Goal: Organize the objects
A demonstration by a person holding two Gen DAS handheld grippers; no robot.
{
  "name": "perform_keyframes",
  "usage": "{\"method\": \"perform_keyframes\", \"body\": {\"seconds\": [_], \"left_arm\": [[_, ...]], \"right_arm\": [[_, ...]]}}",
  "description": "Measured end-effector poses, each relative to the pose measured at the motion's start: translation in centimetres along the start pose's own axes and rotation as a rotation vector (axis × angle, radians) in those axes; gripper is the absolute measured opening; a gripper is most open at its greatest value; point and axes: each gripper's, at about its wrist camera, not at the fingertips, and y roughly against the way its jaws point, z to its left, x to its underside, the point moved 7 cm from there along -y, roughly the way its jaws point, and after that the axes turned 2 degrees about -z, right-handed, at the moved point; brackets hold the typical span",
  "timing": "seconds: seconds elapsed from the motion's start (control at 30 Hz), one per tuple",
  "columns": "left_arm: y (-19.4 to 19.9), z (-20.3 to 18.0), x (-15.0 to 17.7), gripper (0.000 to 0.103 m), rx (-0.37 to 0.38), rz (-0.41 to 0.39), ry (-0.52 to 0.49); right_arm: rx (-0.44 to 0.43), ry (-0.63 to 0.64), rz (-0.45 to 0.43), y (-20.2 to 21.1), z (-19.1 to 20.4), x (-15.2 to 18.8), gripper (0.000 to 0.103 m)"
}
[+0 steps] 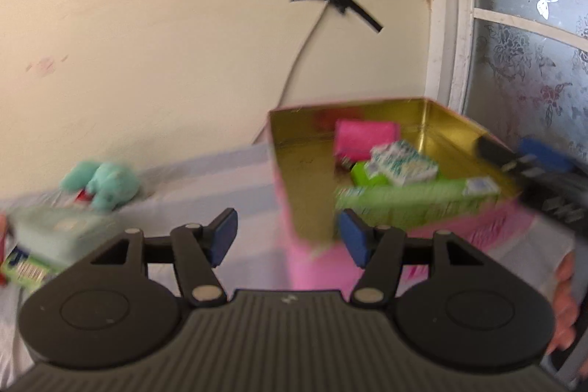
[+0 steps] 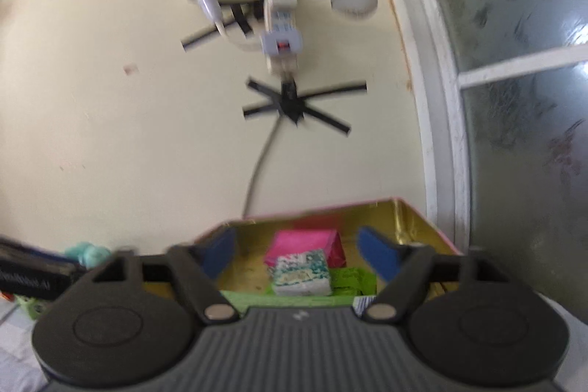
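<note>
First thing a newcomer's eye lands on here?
Probably the pink tin box with a gold interior against the cream wall, holding a bright pink packet, a white-and-teal patterned packet and a long green carton. Next, the black tape cross on the wall above, pinning a grey cable.

One pink tin (image 1: 312,256) holds one pink packet (image 1: 362,138), one patterned white box (image 1: 404,162) and two green boxes (image 1: 415,202); one teal plush toy (image 1: 104,184) lies outside.

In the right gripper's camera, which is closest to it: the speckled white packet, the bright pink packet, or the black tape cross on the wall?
1. Speckled white packet, in the tin, straight ahead.
2. Bright pink packet, just behind it.
3. Black tape cross, up on the wall, farthest.
</note>
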Motion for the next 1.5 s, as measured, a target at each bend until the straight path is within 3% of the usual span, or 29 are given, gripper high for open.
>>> {"method": "perform_keyframes", "body": {"seconds": [0.07,0.17,0.27,0.53,0.77,0.83,0.93,1.1,1.23,1.5], "left_arm": [[0.6,1.6,2.1,0.068,-0.020,0.030,0.005],[0.7,4.3,5.6,0.068,-0.075,0.101,-0.006],[1.2,7.6,8.6,0.068,-0.105,0.162,0.039],[3.7,16.7,11.4,0.074,-0.261,0.162,0.161],[5.4,24.0,13.0,0.081,-0.420,0.143,0.209],[6.1,25.8,13.7,0.086,-0.391,0.139,0.291],[6.3,26.2,13.6,0.091,-0.364,0.118,0.318],[5.7,24.5,13.4,0.096,-0.323,0.140,0.242],[5.7,24.7,13.7,0.101,-0.288,0.137,0.247],[5.3,24.5,13.7,0.103,-0.280,0.153,0.234]], "right_arm": [[-0.021,-0.031,-0.048,2.1,0.7,0.0,0.103],[-0.051,-0.085,-0.044,4.0,1.9,0.7,0.103],[0.002,-0.134,-0.016,5.1,3.2,2.3,0.103],[-0.164,-0.018,0.258,3.1,10.9,6.3,0.103],[-0.304,0.245,0.448,1.7,18.8,10.7,0.103],[-0.320,0.292,0.483,1.5,20.3,11.4,0.103],[-0.339,0.330,0.507,1.2,22.1,12.0,0.103],[-0.356,0.343,0.584,-0.5,24.7,13.1,0.103],[-0.381,0.327,0.616,-1.3,26.1,13.5,0.103],[-0.403,0.318,0.600,-0.2,25.6,13.5,0.103]]}}
